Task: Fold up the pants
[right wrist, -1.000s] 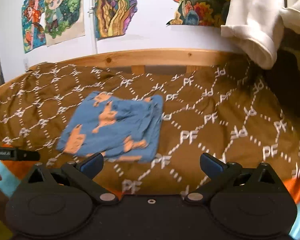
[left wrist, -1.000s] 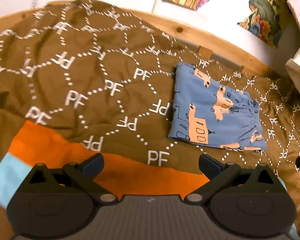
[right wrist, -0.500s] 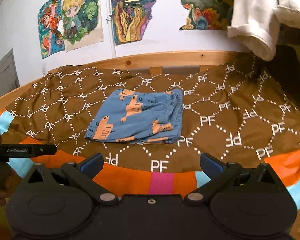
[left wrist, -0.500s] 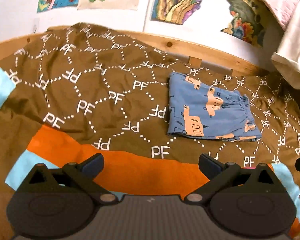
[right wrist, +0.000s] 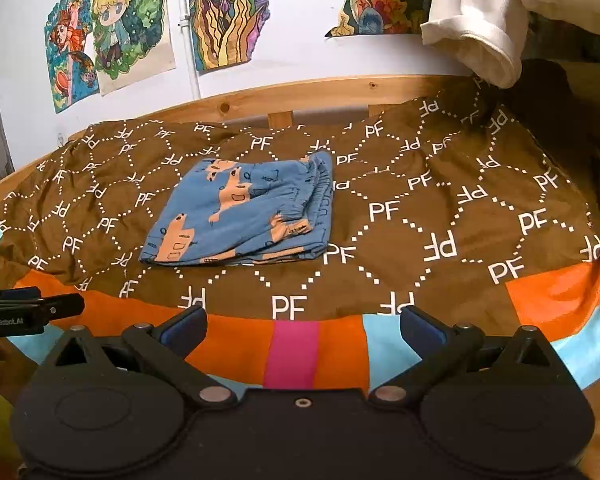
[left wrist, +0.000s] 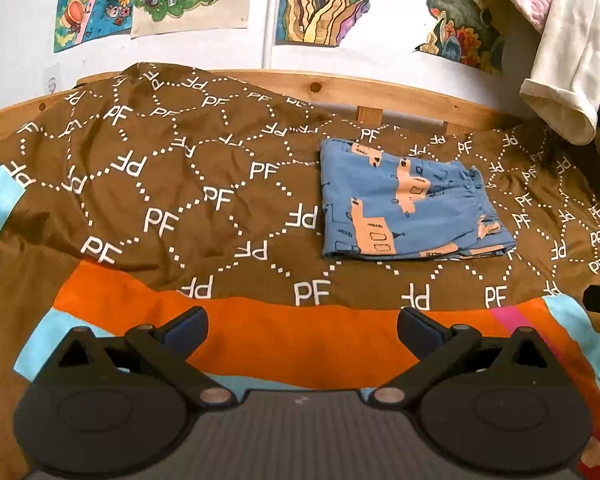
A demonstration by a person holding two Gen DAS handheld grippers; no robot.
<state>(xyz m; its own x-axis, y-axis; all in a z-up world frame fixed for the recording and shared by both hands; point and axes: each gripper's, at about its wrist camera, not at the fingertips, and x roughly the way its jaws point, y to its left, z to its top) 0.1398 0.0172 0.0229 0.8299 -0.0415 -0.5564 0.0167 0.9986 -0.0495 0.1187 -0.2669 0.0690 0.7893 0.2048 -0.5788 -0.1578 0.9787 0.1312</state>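
One pair of blue pants (right wrist: 242, 216), folded into a neat rectangle, lying mid-bed on the brown PF blanket (right wrist: 440, 216), a bit short of the wooden rail (right wrist: 300, 94). Loads of bare blanket on every side. Left gripper (left wrist: 302, 322) and right gripper (right wrist: 303, 322) both spread wide, holding nothing, over the orange border.

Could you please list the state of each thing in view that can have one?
Pants: folded into a flat rectangle, lying on the blanket.
Left gripper: fingers open, empty, clear of the pants.
Right gripper: fingers open, empty.
Blanket: spread, slightly wrinkled.
White garment: hanging.
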